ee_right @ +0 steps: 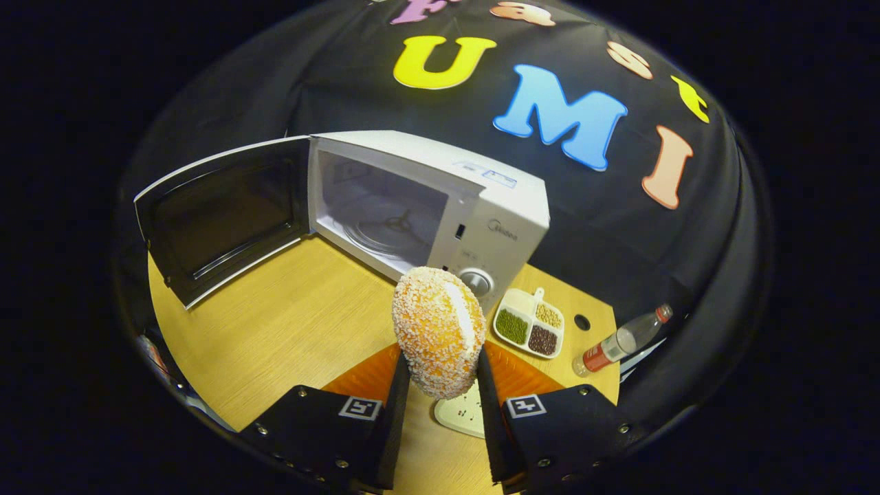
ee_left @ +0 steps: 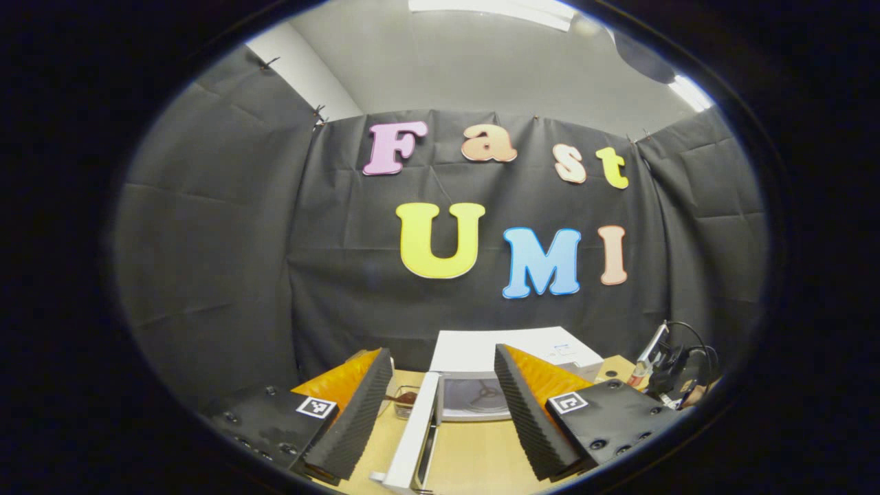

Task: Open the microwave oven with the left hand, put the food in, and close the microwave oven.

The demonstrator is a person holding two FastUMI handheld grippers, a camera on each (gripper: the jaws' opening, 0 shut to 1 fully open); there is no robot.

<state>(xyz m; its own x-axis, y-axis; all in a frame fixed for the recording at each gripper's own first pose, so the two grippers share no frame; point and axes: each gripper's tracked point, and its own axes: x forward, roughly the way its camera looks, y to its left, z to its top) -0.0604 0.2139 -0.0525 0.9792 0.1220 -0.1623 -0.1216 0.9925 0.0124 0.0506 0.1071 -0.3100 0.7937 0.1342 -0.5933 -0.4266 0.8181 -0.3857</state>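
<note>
Right tongs (ee_right: 440, 385) pinching oval crumb-coated bun (ee_right: 438, 330) above wooden counter (ee_right: 289, 330), boxy white microwave (ee_right: 440, 206) beyond with door (ee_right: 220, 213) swung wide, glass turntable (ee_right: 385, 230) inside, left tongs (ee_left: 440, 419) spread, ridged pads, door edge between them, divided dish (ee_right: 529, 323) of beans, plastic bottle (ee_right: 622, 342) lying nearby.

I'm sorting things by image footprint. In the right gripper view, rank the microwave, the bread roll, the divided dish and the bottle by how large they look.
1. microwave
2. bread roll, enlarged by nearness
3. divided dish and bottle: too alike to rank
</note>
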